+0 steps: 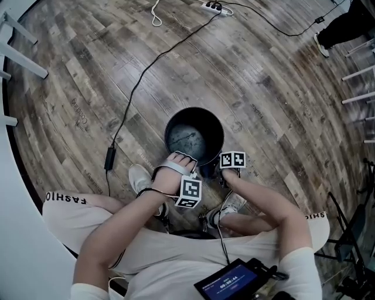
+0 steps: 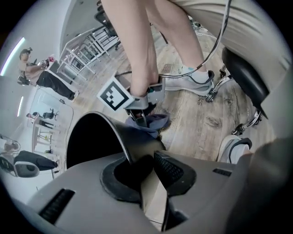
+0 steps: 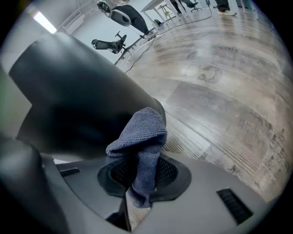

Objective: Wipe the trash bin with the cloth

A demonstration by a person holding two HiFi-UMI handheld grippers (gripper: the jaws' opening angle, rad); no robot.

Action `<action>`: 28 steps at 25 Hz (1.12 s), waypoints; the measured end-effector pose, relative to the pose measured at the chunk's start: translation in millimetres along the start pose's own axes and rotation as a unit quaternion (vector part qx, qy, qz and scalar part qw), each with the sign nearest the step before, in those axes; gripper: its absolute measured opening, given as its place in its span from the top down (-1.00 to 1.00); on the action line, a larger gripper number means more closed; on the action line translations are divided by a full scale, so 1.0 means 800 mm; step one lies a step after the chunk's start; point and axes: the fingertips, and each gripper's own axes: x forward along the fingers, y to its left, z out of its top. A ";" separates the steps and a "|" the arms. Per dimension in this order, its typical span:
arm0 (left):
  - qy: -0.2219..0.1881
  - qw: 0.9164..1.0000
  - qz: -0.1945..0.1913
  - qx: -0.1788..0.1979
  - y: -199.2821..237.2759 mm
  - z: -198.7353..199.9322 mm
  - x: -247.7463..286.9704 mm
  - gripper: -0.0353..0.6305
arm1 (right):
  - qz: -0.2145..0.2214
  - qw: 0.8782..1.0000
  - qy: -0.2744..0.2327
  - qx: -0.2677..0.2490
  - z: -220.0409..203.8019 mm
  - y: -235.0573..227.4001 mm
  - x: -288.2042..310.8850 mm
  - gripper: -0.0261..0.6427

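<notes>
A black round trash bin (image 1: 194, 136) stands on the wooden floor in front of the seated person's feet. My left gripper (image 1: 187, 162) reaches its near rim; in the left gripper view the thin bin wall (image 2: 132, 141) passes between the jaws of my left gripper (image 2: 145, 161), which are shut on it. My right gripper (image 1: 212, 170) is low beside the bin's near right side, shut on a folded blue-grey cloth (image 3: 142, 139). The cloth bulges out of the right gripper (image 3: 139, 172) against the bin's dark outer wall (image 3: 78, 96). The left gripper view also shows that cloth (image 2: 155, 122).
A black cable (image 1: 152, 64) runs across the floor from a power strip (image 1: 212, 7) to an adapter (image 1: 109, 158) left of the bin. White furniture legs (image 1: 23, 53) stand far left. The person's shoes (image 1: 139, 177) and a chair's castor base (image 2: 217, 89) are close behind the bin.
</notes>
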 end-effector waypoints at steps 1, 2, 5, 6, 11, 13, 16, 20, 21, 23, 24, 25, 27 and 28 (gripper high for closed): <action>-0.005 1.000 -0.001 -0.002 0.000 0.002 0.000 0.60 | 0.003 1.000 0.004 0.006 0.000 -0.010 0.012 0.69; -0.009 1.000 -0.002 -0.003 0.001 0.005 0.001 0.60 | 0.004 1.000 0.011 0.015 -0.001 -0.021 0.023 0.69; -0.015 1.000 -0.005 -0.004 0.002 0.008 0.001 0.60 | 0.015 0.997 0.049 0.063 -0.008 -0.038 0.043 0.69; -0.014 1.000 -0.005 -0.004 0.003 0.007 0.001 0.60 | 0.016 0.995 0.062 0.073 -0.009 -0.039 0.042 0.69; 0.003 1.000 0.005 0.007 0.000 0.003 -0.001 0.54 | -0.020 0.995 0.091 0.038 -0.010 -0.032 0.004 0.69; 0.008 1.000 0.003 0.006 -0.001 0.000 -0.003 0.47 | -0.014 0.995 0.092 0.022 -0.006 -0.013 -0.022 0.69; 0.019 1.000 -0.015 -0.004 -0.001 -0.016 -0.008 0.35 | 0.010 0.996 0.092 -0.003 0.000 0.031 -0.065 0.69; 0.060 0.996 -0.060 0.035 -0.022 -0.052 -0.010 0.28 | 0.056 0.995 0.085 -0.021 -0.005 0.097 -0.127 0.69; 0.068 0.994 -0.062 0.052 -0.026 -0.059 -0.008 0.28 | 0.067 0.994 0.080 -0.020 -0.005 0.111 -0.141 0.69; 0.070 0.994 -0.046 0.075 -0.026 -0.065 -0.003 0.29 | 0.088 0.994 0.068 -0.018 -0.003 0.134 -0.164 0.69; 0.067 0.994 -0.034 0.081 -0.023 -0.065 -0.001 0.29 | 0.099 0.993 0.060 -0.016 -0.001 0.144 -0.172 0.69; 0.063 0.994 -0.023 0.085 -0.021 -0.063 -0.001 0.31 | 0.112 0.992 0.054 -0.014 0.003 0.152 -0.177 0.69; 0.058 0.993 -0.008 0.097 -0.018 -0.058 -0.001 0.56 | 0.142 0.989 0.041 -0.006 0.013 0.165 -0.180 0.69; 0.057 0.993 -0.007 0.102 -0.019 -0.056 -0.002 0.58 | 0.154 0.987 0.037 -0.004 0.018 0.169 -0.179 0.69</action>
